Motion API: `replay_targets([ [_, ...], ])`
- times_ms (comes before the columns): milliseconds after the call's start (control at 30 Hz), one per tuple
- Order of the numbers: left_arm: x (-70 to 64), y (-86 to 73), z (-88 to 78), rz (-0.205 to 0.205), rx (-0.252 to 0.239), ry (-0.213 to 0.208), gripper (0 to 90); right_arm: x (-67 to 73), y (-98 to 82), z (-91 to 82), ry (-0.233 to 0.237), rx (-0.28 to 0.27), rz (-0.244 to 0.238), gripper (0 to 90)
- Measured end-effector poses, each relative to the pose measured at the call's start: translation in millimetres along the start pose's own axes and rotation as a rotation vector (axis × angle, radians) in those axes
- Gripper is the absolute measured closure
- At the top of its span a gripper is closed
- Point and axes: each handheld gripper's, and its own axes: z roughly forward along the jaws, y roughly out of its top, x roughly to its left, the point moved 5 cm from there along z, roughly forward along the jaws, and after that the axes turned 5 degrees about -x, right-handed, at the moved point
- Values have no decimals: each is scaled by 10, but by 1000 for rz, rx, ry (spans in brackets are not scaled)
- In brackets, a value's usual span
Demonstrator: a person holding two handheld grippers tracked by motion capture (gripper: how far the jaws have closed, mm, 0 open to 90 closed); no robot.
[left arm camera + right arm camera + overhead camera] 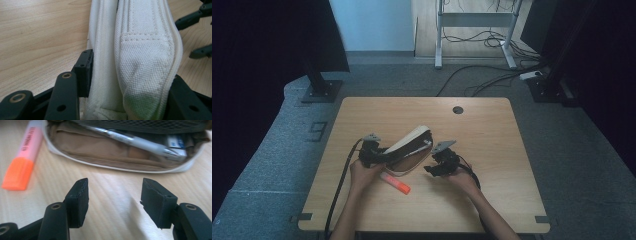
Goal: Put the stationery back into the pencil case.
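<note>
A white canvas pencil case (pixel 412 145) lies open at the middle of the wooden table (pixel 492 145). My left gripper (pixel 379 154) is shut on the case's raised white flap (pixel 140 57), which is squeezed between its jaws (pixel 130 82). In the right gripper view, the case's brown inside (pixel 100 152) holds a silver pen (pixel 140 141) and a small white and blue item (pixel 176 143). My right gripper (pixel 431 169) stands open just in front of the case, with only bare table between its jaws (pixel 115 195). An orange highlighter (pixel 395 183) (pixel 23 162) lies on the table beside the case.
The right gripper's black fingers (pixel 190 17) show beyond the flap in the left gripper view. A round cable hole (pixel 457 110) sits near the table's far edge. Cables (pixel 492 75) and desk legs (pixel 439 35) are on the floor beyond.
</note>
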Motion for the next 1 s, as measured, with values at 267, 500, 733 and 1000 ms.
replay_targets([
  [267,-2,0,2,-3,-2,-1,526,225,27,36,46,-11,-18,379],
  [500,-1,0,-2,1,2,-2,524,454,72,125,96,-8,-48,374],
  [733,0,0,-4,1,3,-3,521,642,108,217,138,4,-69,366],
  [1000,0,-2,-2,1,3,-4,517,823,151,317,188,12,-86,365],
])
